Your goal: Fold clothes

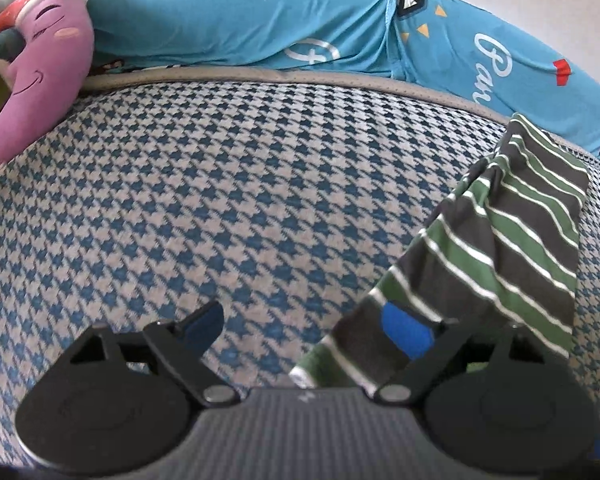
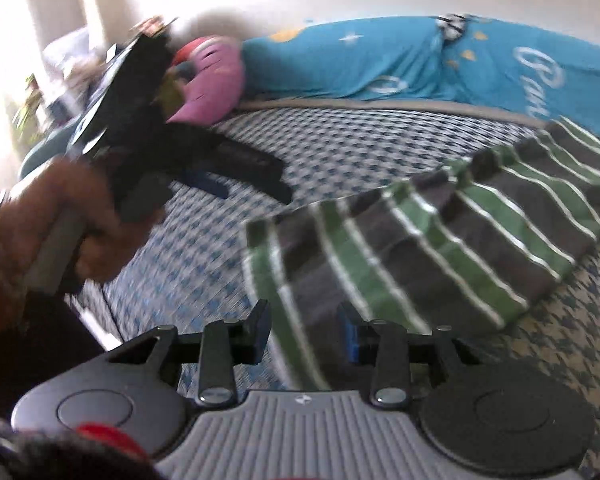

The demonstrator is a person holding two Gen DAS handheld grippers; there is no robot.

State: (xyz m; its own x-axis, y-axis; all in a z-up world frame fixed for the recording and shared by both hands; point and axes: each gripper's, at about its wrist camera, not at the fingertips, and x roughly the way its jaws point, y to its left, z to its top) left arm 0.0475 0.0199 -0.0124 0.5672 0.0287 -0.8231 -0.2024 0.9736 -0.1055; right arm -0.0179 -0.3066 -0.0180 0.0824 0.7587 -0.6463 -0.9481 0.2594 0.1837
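**Q:** State the condition of each tool.

**A:** Left gripper (image 1: 312, 328): jaws spread wide, nothing between them. Its right finger (image 1: 410, 330) overlaps the near end of the striped garment (image 1: 512, 240) in the frame; whether it touches the cloth cannot be determined. Right gripper (image 2: 306, 332): jaws parted, with the near edge of the garment lying in the gap between the pads; no clamping is visible.

**Q:** Location of the garment?

**A:** It lies folded in a grey, green and white band on the houndstooth bed cover (image 1: 204, 208), at the right of the left wrist view and centre-right of the right wrist view.

**Q:** Surroundings?

**A:** A hand (image 2: 56, 216) holds the left gripper at the left of the right wrist frame. A pink plush toy (image 1: 40, 76) sits upper left. A blue printed bedding roll (image 1: 300, 20) spans the top, behind the cover's grey edge.
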